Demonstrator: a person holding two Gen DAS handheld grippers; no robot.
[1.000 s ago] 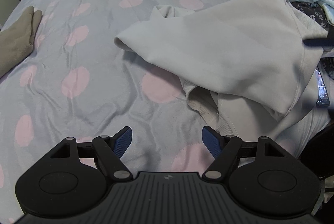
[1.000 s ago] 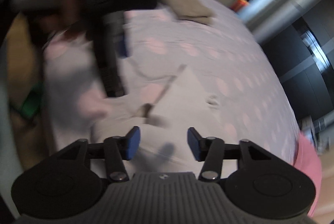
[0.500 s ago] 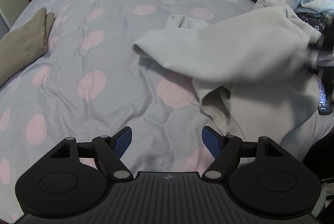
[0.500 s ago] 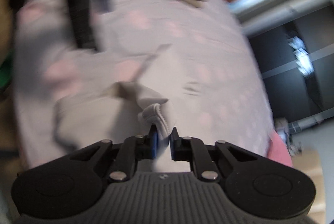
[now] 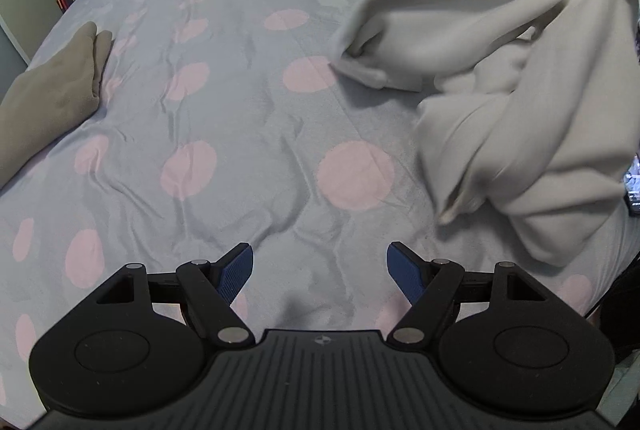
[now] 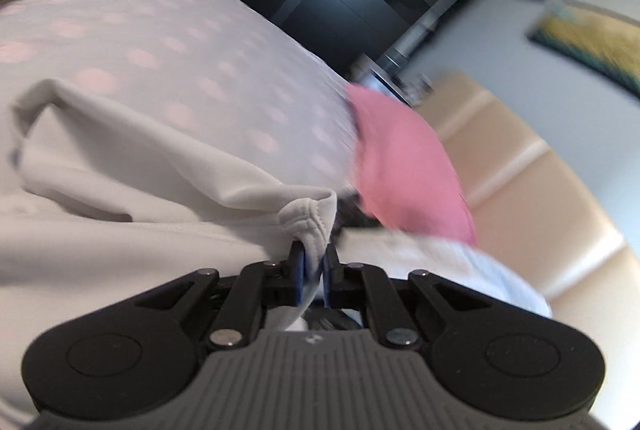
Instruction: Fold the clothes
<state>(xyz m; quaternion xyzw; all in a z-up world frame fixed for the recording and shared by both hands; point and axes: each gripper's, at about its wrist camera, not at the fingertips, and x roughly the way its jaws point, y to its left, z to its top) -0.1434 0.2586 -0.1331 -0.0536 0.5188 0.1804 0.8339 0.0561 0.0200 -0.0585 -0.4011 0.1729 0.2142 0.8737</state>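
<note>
The left gripper [image 5: 320,264], black with blue pads, hovers over the grey bedspread with pink dots [image 5: 248,133], its jaws spread wide with nothing between them. The right gripper [image 6: 313,262] has its jaws pressed together, pinching a stitched hem of the off-white fleece sweatshirt [image 6: 132,165]. That sweatshirt [image 5: 520,101] hangs bunched from the pinched corner at the bedspread's right side, its lower folds drooping to the cover. Farther off lie a folded olive-beige garment [image 5: 52,89] at the left and a pink pillow [image 6: 408,165] by the cream padded headboard [image 6: 532,165].
</note>
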